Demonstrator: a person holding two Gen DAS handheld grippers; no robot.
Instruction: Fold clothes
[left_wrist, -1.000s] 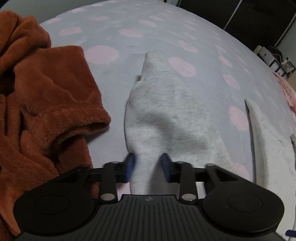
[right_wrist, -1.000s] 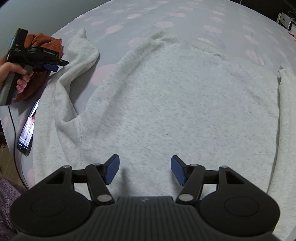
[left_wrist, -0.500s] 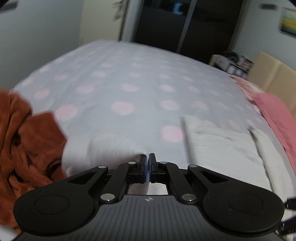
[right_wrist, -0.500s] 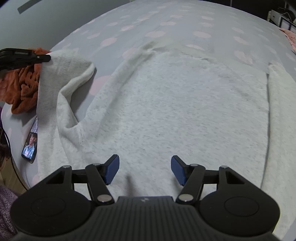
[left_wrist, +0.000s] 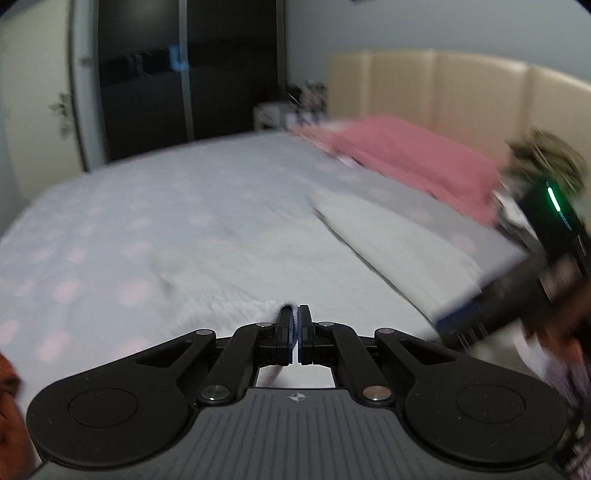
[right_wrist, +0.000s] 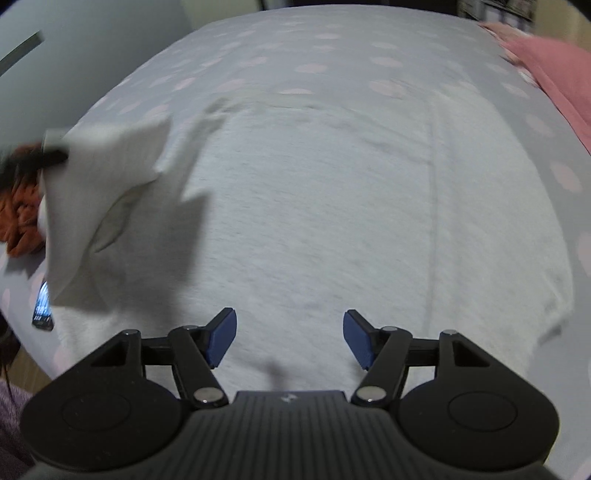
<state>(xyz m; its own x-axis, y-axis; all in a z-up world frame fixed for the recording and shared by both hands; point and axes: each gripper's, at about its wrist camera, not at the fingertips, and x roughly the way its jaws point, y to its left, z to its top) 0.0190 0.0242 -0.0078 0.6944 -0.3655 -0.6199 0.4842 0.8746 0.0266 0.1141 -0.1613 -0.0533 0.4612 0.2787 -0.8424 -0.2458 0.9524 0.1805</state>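
Observation:
A light grey sweatshirt (right_wrist: 332, 206) lies spread flat on the bed. Its left sleeve (right_wrist: 107, 177) is lifted off the bed, held at the cuff by my left gripper (right_wrist: 55, 157). In the left wrist view my left gripper (left_wrist: 294, 325) is shut on the sleeve's cuff, and the sweatshirt's body (left_wrist: 388, 236) lies ahead. My right gripper (right_wrist: 289, 338) is open and empty, hovering just above the sweatshirt's lower hem. It also shows blurred at the right of the left wrist view (left_wrist: 517, 291).
The bed has a grey sheet with pink dots (right_wrist: 314, 48). A rust-orange fleece garment (right_wrist: 20, 214) lies at the bed's left edge. A phone (right_wrist: 42, 306) lies by the edge below it. Pink pillows (left_wrist: 413, 162) and a beige headboard (left_wrist: 443, 92) stand at the far right.
My left gripper closed on the sleeve cuff, lifted it off the bed and is swinging it rightward over the sweatshirt's body. My right gripper stayed open above the hem.

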